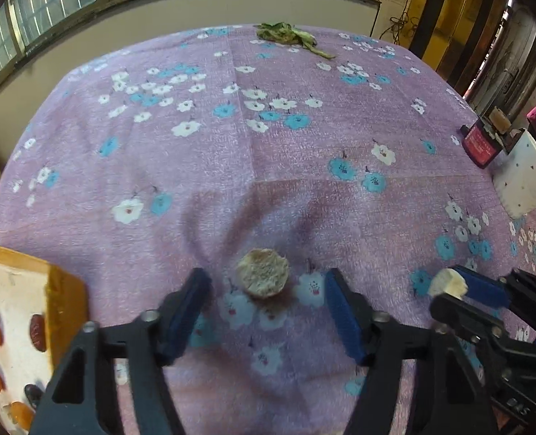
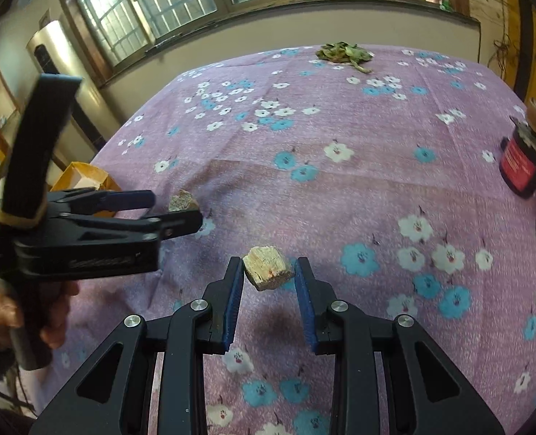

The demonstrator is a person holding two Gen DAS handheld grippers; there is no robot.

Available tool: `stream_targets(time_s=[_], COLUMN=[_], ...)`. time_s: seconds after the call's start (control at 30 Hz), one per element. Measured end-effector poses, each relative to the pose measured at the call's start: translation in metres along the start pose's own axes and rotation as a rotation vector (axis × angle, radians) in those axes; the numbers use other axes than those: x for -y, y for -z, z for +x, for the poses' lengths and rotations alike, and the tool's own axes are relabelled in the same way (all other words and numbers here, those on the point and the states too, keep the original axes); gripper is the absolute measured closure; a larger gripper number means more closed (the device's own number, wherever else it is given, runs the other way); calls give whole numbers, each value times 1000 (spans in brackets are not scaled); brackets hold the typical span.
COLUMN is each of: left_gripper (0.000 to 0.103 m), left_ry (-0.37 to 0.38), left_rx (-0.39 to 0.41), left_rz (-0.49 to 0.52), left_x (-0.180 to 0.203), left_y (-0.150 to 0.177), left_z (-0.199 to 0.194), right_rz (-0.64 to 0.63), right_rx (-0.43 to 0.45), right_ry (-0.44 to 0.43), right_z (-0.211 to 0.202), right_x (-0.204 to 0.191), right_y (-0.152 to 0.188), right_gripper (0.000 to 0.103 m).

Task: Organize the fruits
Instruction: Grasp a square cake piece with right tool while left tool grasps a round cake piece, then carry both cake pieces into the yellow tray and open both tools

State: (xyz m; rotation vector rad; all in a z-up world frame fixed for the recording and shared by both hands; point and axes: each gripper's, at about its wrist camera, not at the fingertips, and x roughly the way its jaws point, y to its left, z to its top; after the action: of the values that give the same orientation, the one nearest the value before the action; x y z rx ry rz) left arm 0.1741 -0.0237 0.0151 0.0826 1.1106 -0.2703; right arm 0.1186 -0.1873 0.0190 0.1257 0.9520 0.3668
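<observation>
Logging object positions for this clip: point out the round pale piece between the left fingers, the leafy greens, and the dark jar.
round pale piece (image 1: 263,272), left wrist view, centre of top face.
leafy greens (image 1: 286,33), left wrist view, middle of pile.
dark jar (image 2: 522,165), right wrist view, red label.

A purple flowered cloth covers the counter; wilted greens lie at its far edge, a dark red-labelled jar stands right.

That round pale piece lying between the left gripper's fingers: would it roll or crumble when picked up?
The round piece lies flat side up on the cloth, so it probably won't roll when nudged. Its surface looks rough and porous, so it may be light and could crumble under a hard squeeze. The left hand-held gripper is open around it.
</observation>
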Motion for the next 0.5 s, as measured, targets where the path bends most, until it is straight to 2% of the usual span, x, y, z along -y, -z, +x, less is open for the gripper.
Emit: stream_targets(time_s=[0.1,0.13,0.27,0.5], left_gripper=[67,70,70,70], left_ry=[-13,-6,55,54], left_rx=[48,51,45,76], left_rz=[2,-2,-57,-38], left_x=[-4,-7,-18,-14], left_y=[1,1,7,38], left_z=[0,-1,-11,-43], right_rz=[20,29,46,70], right_rx=[10,14,26,32], right_ry=[-7,-8,3,25], right_z=[-5,-7,-11,-22], right_x=[3,3,1,-9], right_y=[3,4,8,22], right_gripper=[74,74,75,75])
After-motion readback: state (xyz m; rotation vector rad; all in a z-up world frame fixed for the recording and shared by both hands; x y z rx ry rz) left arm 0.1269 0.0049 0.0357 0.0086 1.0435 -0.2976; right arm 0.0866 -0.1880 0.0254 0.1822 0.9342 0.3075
